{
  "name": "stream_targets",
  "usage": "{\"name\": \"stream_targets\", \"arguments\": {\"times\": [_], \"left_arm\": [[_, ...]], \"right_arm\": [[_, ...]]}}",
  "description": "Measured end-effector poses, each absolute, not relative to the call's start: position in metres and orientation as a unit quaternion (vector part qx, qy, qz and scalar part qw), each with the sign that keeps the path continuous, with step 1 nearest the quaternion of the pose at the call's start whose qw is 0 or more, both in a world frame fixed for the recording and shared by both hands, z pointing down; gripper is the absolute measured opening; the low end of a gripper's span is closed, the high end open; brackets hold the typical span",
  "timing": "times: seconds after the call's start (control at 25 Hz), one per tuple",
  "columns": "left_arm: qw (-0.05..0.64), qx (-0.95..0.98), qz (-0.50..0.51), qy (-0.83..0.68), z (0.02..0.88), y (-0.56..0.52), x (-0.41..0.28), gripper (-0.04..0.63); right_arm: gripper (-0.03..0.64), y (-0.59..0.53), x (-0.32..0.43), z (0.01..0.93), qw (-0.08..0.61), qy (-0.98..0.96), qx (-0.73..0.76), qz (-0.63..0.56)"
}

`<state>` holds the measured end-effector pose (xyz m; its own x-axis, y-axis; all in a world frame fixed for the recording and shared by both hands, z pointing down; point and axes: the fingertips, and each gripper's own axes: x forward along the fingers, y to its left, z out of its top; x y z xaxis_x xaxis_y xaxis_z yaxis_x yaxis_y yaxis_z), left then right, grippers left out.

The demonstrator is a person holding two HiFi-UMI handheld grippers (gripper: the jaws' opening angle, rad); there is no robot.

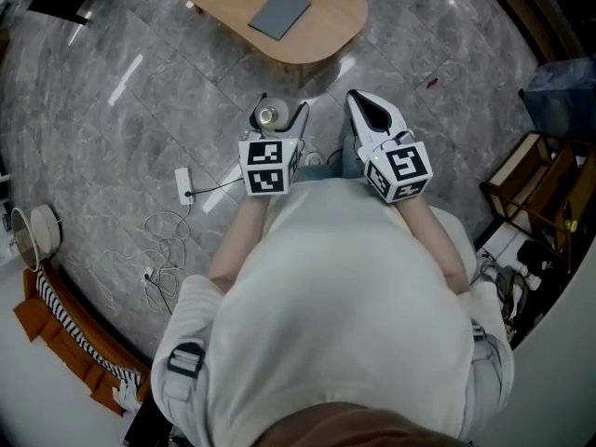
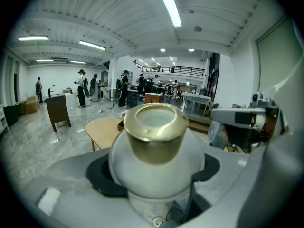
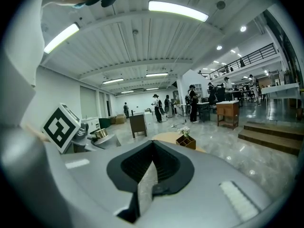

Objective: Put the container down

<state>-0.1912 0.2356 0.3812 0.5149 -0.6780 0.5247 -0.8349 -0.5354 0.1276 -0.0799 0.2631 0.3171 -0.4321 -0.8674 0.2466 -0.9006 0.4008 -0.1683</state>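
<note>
A round white container [image 2: 156,151] with a gold rim sits between the black pads of my left gripper [image 2: 156,175], which is shut on its wide body. In the head view the container [image 1: 268,115] is held upright in the air over the grey floor, in front of the left gripper's [image 1: 277,130] marker cube. My right gripper [image 1: 363,110] hovers beside it, apart from it. Its jaws [image 3: 151,172] are shut with nothing between them. From the right gripper view the left gripper [image 3: 61,127] and the gold rim [image 3: 99,133] show at the left.
A light wooden table [image 1: 317,26] with a grey pad [image 1: 279,14] stands just ahead; a small box of flowers [image 3: 185,140] rests on it. A power strip and cables [image 1: 183,184] lie on the floor to the left. Wooden shelving [image 1: 531,175] stands to the right. People stand far off.
</note>
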Motion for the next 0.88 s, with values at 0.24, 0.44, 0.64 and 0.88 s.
{"name": "stream_targets", "arguments": {"times": [0.24,0.44,0.64,0.88], "left_arm": [[0.188,0.845,0.212,-0.454,0.388,0.204,-0.175,0.342],[0.196,0.837,0.210,-0.466,0.393,0.156,-0.154,0.342],[0.199,0.834,0.209,-0.470,0.395,0.106,-0.126,0.342],[0.205,0.826,0.207,-0.482,0.399,0.046,-0.092,0.342]], "right_arm": [[-0.002,0.223,-0.065,0.318,0.055,-0.842,0.518,0.141],[-0.002,0.160,-0.042,0.316,0.058,-0.849,0.507,0.137],[-0.002,0.103,-0.010,0.314,0.064,-0.854,0.499,0.134],[-0.002,0.042,0.020,0.319,0.084,-0.863,0.478,0.138]]}}
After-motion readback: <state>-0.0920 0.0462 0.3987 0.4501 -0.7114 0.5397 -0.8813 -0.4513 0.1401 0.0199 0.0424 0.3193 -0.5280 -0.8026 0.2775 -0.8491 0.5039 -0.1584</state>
